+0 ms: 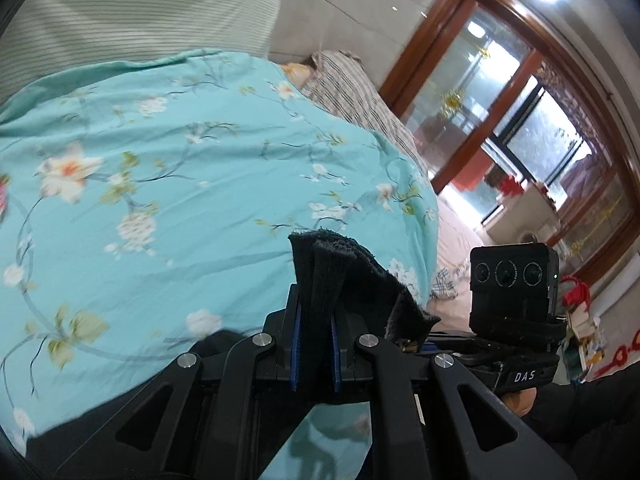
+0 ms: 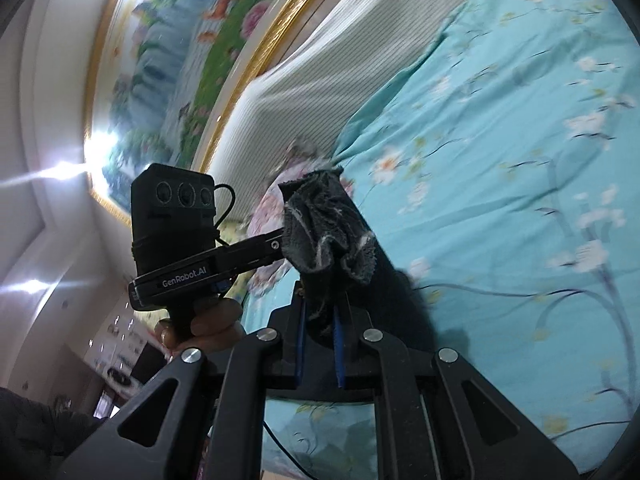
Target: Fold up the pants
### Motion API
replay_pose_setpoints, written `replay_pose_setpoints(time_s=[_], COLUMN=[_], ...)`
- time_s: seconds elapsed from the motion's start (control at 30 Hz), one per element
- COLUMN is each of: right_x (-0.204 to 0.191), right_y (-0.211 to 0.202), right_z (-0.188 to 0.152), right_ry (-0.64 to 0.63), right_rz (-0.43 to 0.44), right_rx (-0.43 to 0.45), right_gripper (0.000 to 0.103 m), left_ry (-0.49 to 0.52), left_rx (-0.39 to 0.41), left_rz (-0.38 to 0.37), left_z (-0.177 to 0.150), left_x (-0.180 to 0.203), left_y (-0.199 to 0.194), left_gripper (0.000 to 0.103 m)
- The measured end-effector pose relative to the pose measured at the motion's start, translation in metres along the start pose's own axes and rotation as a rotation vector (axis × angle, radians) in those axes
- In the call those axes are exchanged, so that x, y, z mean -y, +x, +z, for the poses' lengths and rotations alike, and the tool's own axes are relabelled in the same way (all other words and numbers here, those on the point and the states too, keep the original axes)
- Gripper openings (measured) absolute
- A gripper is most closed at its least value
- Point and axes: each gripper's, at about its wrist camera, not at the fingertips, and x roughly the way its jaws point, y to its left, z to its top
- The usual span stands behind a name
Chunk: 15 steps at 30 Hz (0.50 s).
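Note:
Black fleecy pants (image 1: 344,276) are pinched in my left gripper (image 1: 315,320), whose blue-padded jaws are shut on a bunched edge held above the bed. My right gripper (image 2: 320,320) is shut on another bunched edge of the same pants (image 2: 328,224), grey lining showing. The two grippers are close together: the right one (image 1: 516,320) shows at the right of the left wrist view, the left one (image 2: 208,264) at the left of the right wrist view. The rest of the pants hangs out of sight below.
A turquoise floral bedsheet (image 1: 180,184) covers the bed under both grippers. A striped white headboard cushion (image 1: 132,20) stands at the far side. A striped grey blanket (image 1: 360,96) lies beyond. Wooden-framed glass doors (image 1: 500,120) stand at the right. A framed painting (image 2: 168,60) hangs above.

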Motion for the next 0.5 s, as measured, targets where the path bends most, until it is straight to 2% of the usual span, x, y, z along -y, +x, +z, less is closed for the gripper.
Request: replay_pose_setpoints(time_s=[0.23, 0.5], right_x=[-0.008, -0.004], right_y=[0.045, 0.091], right_z=[-0.018, -0.042], right_ry=[-0.022, -0.025], right_rz=[0.028, 0.006], right_rx=[-0.107, -0.211], right_gripper=[0.012, 0.013], left_ry=[-0.093, -0.198], left_rx=[0.028, 0.033], left_rz=[0.044, 0.068], left_z=[-0.037, -0.075], left_x=[-0.036, -0.077], left_y=[-0.026, -0.029], left_gripper=[0.010, 0.010])
